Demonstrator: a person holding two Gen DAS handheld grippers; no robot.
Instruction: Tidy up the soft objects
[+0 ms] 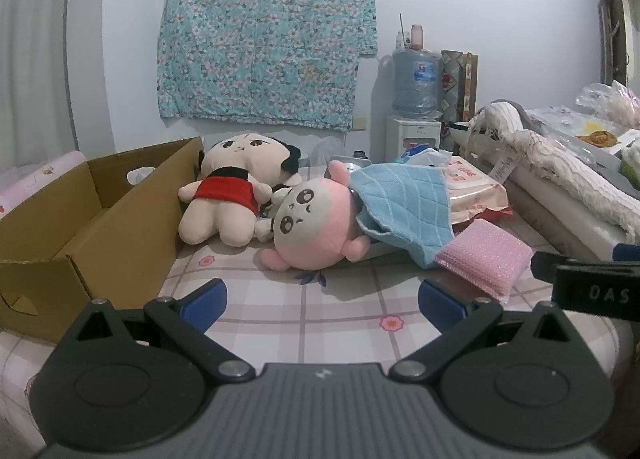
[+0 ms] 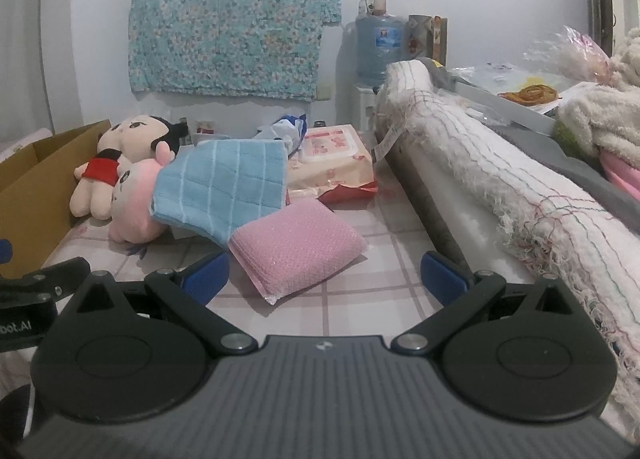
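A pink round plush lies on the checked bed sheet, half covered by a blue quilted towel. Behind it a cream doll in a red dress leans beside the open cardboard box. A pink sponge pad lies at the towel's near corner. My left gripper is open, short of the pink plush. My right gripper is open, its jaws just short of the pink sponge pad.
A pack of wet wipes lies behind the towel. A rolled white fringed blanket and piled bedding line the right side. A water dispenser bottle stands at the back wall under a floral cloth.
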